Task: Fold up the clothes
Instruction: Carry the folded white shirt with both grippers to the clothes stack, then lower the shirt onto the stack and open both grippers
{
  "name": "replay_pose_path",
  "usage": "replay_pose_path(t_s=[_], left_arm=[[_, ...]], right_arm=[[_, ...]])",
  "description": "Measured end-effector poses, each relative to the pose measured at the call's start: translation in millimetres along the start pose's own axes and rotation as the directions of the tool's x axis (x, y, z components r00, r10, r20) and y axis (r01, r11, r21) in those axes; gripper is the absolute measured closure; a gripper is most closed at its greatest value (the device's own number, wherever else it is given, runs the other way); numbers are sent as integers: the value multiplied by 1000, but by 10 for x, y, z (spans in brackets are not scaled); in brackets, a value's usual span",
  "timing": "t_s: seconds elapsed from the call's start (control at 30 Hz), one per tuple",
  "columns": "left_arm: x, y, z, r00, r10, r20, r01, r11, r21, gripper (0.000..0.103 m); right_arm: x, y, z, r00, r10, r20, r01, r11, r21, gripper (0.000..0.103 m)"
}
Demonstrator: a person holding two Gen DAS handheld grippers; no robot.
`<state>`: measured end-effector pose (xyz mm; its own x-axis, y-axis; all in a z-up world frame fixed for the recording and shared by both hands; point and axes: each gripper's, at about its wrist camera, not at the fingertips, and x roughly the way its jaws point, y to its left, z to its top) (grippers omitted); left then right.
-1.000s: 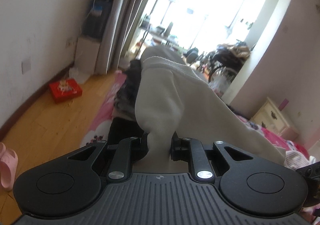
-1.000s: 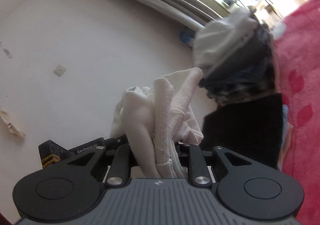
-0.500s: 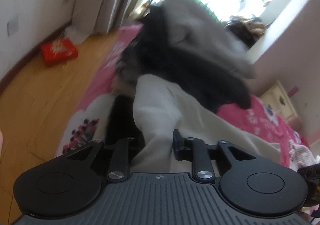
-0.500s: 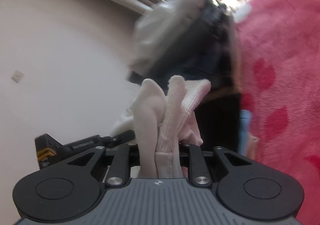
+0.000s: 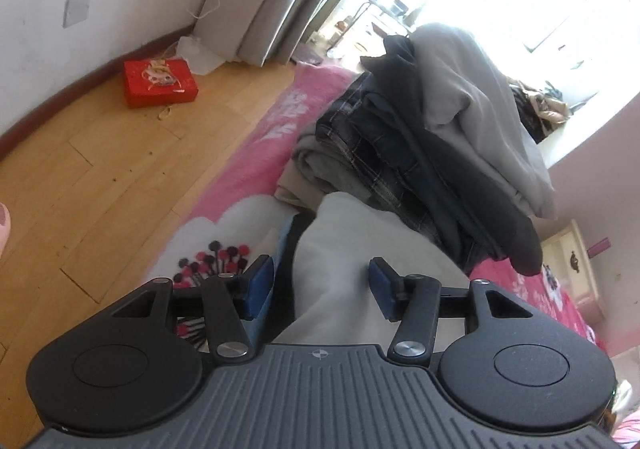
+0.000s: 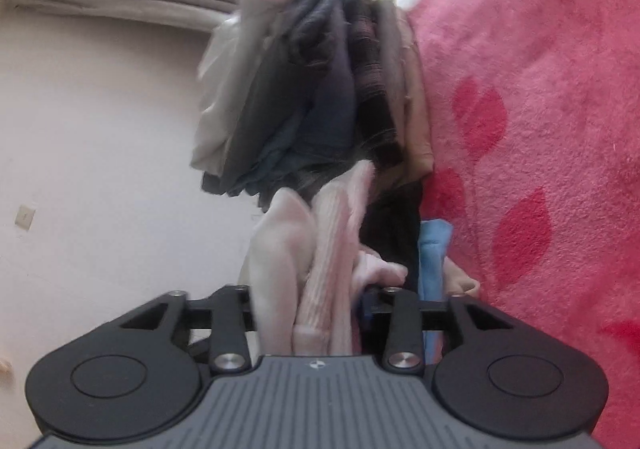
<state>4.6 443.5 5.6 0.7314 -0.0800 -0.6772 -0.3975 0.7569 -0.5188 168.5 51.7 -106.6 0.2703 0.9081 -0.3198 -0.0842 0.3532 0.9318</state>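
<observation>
Left wrist view: left gripper (image 5: 322, 287) and right gripper (image 6: 308, 301), jaws opening around the soft cream-white knitted garment (image 5: 344, 261) at six o'clock below the folded pile (image 5: 432, 153), should withdraw without dragging it.

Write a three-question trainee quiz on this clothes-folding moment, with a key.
1. True or false: the white garment lies between the fingers of the left gripper.
2. What colour is the box on the wooden floor?
3. The stack of folded clothes rests on: A) the floor, B) the pink blanket, C) a chair.

Key
1. True; the fingers are opening and stand clear of the cloth.
2. Red.
3. B.
</observation>
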Motion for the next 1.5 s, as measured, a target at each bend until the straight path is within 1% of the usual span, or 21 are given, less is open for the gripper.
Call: replay_pose_path(t_s=[0.1, 0.23, 0.33, 0.43, 0.53, 0.6, 0.63, 0.7, 0.73, 0.8, 0.87, 0.9, 1.0, 1.1, 1.17, 1.2, 1.27, 1.3, 1.37, 1.43, 1.5], left_arm=[[-75, -66, 13, 1000, 14, 25, -15, 999, 32, 50], [-219, -285, 72, 996, 1, 91, -12, 993, 120, 50], [-136, -563, 130, 997, 23, 73, -39, 974, 223, 50], [141, -853, 152, 997, 73, -3, -68, 945, 321, 50], [482, -977, 144, 991, 120, -61, -90, 927, 365, 51], [662, -940, 164, 988, 142, -65, -113, 936, 334, 51], [707, -904, 186, 987, 149, -56, -126, 945, 302, 51], [796, -831, 231, 986, 165, -38, -151, 959, 239, 51], [792, -800, 255, 986, 163, -29, -153, 966, 207, 51], [678, -758, 304, 991, 135, -5, -133, 980, 148, 51], [464, -768, 336, 994, 103, 24, -106, 984, 146, 51], [349, -782, 340, 995, 91, 36, -96, 983, 155, 51], [-50, -842, 262, 996, 64, 61, -75, 978, 193, 50], [-387, -862, 56, 996, 63, 70, -78, 967, 243, 50], [-525, -852, -135, 995, 70, 68, -86, 959, 272, 50], [-569, -847, -237, 995, 77, 62, -92, 954, 286, 50], [-528, -791, -424, 993, 111, 41, -118, 945, 305, 50], [-474, -742, -488, 991, 133, 23, -133, 945, 298, 50], [-382, -646, -566, 987, 161, -5, -153, 949, 275, 50], [-374, -597, -582, 987, 159, 1, -154, 955, 255, 50], [-437, -577, -556, 990, 143, 7, -140, 963, 228, 50]], right_arm=[[-47, -183, 122, 997, 66, -35, -60, 987, 150, 47], [-233, -331, 247, 997, 73, 13, -74, 970, 231, 38], [-515, -252, 318, 990, 53, 134, -76, 983, 168, 39], [-715, -33, 290, 975, 126, 183, -137, 989, 49, 47], [-656, 295, 138, 979, 179, 95, -163, 975, -154, 53], [-557, 509, 21, 982, 190, 14, -178, 941, -286, 54], [-473, 569, -23, 986, 165, -11, -160, 931, -328, 54], [-280, 575, -80, 1000, 29, -3, -28, 931, -363, 58], [-215, 548, -104, 999, -51, 19, 55, 927, -372, 69], [-290, 550, -130, 981, -126, 150, 176, 901, -397, 85], [-394, 560, -152, 940, -180, 291, 292, 866, -406, 81], [-498, 575, -165, 928, -163, 335, 301, 858, -417, 81], [-836, 625, -247, 945, -76, 318, 229, 849, -476, 81], [-1077, 772, -521, 977, 29, 213, 112, 779, -617, 81], [-1151, 909, -818, 992, 66, 103, 31, 679, -733, 81], [-1154, 979, -986, 996, 79, 36, -20, 613, -790, 81], [-1094, 1017, -1264, 998, 47, -31, -50, 479, -876, 82], [-1038, 931, -1275, 1000, -15, -19, -9, 473, -881, 82], [-910, 695, -1215, 986, -164, 29, 107, 489, -865, 79], [-1013, 452, -978, 974, -206, 95, 207, 635, -744, 81], [-1247, 416, -888, 978, -146, 146, 206, 710, -673, 81]])
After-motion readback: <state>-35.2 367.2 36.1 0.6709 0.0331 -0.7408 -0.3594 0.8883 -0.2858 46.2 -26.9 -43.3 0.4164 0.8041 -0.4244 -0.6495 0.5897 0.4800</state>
